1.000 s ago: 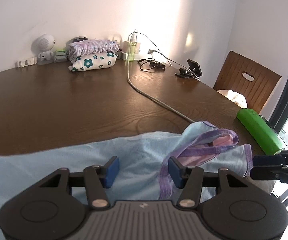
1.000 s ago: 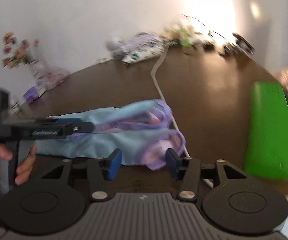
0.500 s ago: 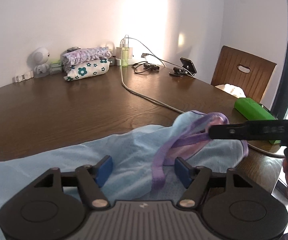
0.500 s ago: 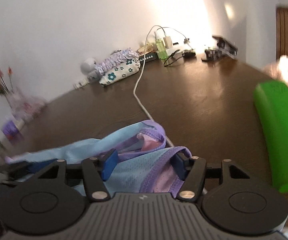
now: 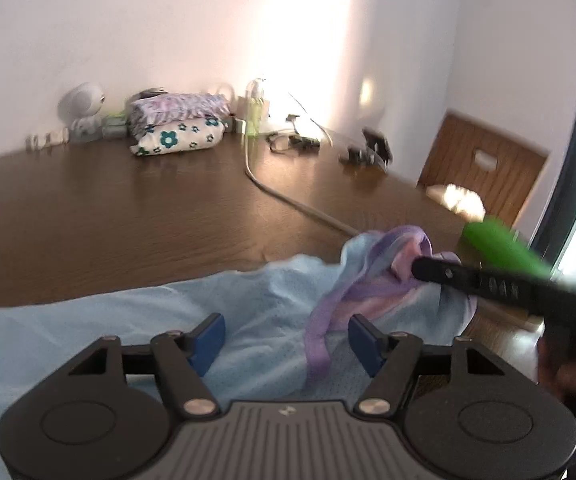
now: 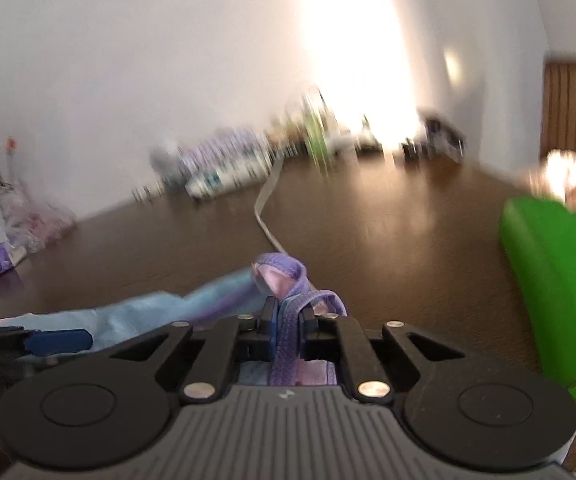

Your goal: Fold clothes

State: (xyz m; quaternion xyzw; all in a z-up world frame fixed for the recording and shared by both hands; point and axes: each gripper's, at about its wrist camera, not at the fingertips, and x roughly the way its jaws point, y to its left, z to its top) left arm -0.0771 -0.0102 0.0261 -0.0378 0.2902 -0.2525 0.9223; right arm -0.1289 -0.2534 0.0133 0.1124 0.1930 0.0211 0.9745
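A light blue garment (image 5: pixel 248 300) with a purple waistband (image 5: pixel 372 292) lies along the near edge of the brown table (image 5: pixel 128 216). My left gripper (image 5: pixel 286 332) hovers over its middle. Its jaws stand apart and are closing a little, with blue cloth and a loop of purple band between them, untouched by the pads. My right gripper (image 6: pixel 288 312) has closed on the purple waistband (image 6: pixel 286 280) at the garment's (image 6: pixel 148 312) right end. In the left wrist view it reaches in from the right as a black bar (image 5: pixel 468 280). The left gripper's blue pad (image 6: pixel 56 340) shows at the right view's lower left.
A stack of folded clothes (image 5: pixel 176 128) sits at the table's far side beside a small white figure (image 5: pixel 82 108). A white cable (image 5: pixel 288 200) runs from there toward the garment. A green box (image 6: pixel 560 280) lies at the right edge, with a wooden chair (image 5: pixel 484 176) behind it.
The right gripper's jaws went from wide apart around the waistband to shut on it. The left gripper opened slightly and barely moved.
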